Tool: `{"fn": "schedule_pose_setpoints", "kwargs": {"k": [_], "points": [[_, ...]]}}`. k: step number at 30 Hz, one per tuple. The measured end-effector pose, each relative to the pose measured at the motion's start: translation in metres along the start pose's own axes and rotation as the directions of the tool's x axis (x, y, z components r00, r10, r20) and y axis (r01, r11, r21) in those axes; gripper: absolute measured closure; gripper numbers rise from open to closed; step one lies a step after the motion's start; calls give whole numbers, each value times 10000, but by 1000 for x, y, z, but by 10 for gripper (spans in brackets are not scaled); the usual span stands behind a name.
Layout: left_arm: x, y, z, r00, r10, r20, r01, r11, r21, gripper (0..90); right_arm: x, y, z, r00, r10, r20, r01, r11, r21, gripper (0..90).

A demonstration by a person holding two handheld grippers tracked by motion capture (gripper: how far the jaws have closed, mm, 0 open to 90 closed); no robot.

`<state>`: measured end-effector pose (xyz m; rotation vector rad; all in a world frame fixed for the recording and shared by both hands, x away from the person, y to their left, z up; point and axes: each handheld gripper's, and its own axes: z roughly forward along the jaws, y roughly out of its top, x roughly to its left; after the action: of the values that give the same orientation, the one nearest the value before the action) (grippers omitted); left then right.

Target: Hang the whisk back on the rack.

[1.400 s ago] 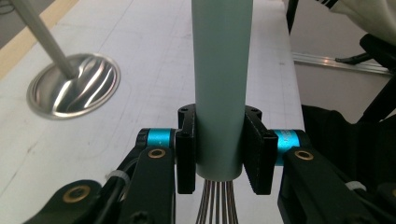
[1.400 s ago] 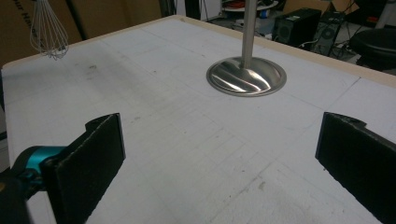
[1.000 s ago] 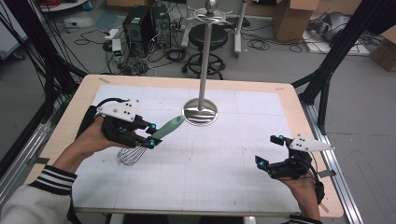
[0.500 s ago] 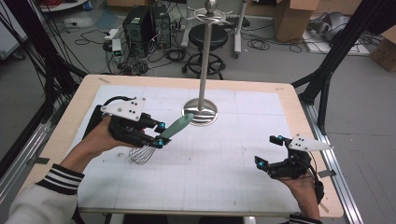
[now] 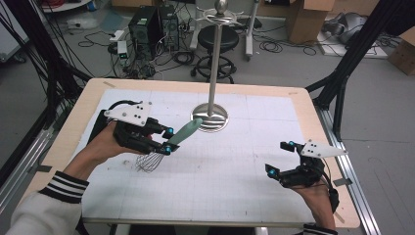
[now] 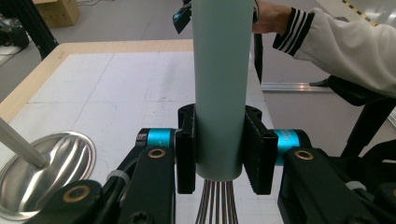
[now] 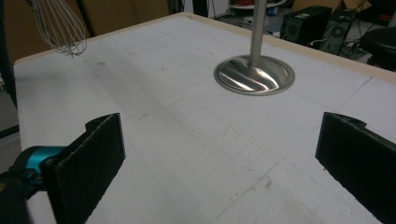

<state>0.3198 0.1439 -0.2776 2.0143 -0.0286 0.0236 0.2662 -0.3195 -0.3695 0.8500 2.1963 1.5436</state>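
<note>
Two risks are judged: the whisk [image 5: 169,145], clamped at its green handle by the left tool [image 5: 166,140] just beside the stand's base [image 5: 210,117], may be swung into the pole or slip; the right tool [image 5: 279,157], well apart, is held empty and released.

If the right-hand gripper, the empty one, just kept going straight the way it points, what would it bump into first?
Probably the round metal base of the stand. The right gripper has open jaws facing it across bare white table; depth is hard to judge.
</note>
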Motion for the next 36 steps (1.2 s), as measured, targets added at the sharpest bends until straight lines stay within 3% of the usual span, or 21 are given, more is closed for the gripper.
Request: {"fn": "schedule_pose_setpoints", "kwargs": {"k": [9, 16, 26, 36], "points": [[0, 0, 2, 10000, 54, 55, -54, 10000, -74, 693, 7, 21, 3, 9948, -708, -734, 710, 9975, 8, 4], [-1, 1, 4, 9999, 49, 138, -48, 9999, -111, 693, 13, 43, 10, 9799, -1343, -1478, 1343, 9909, -95, 4], [1, 1, 7, 9998, 74, 206, -68, 9997, -255, 693, 20, 67, 23, 9595, -1699, -2246, 1744, 9847, 0, 4], [0, 2, 10, 9994, 132, 319, -124, 9996, -263, 693, 29, 96, 37, 9211, -2174, -3230, 2165, 9755, -393, 4]]}}
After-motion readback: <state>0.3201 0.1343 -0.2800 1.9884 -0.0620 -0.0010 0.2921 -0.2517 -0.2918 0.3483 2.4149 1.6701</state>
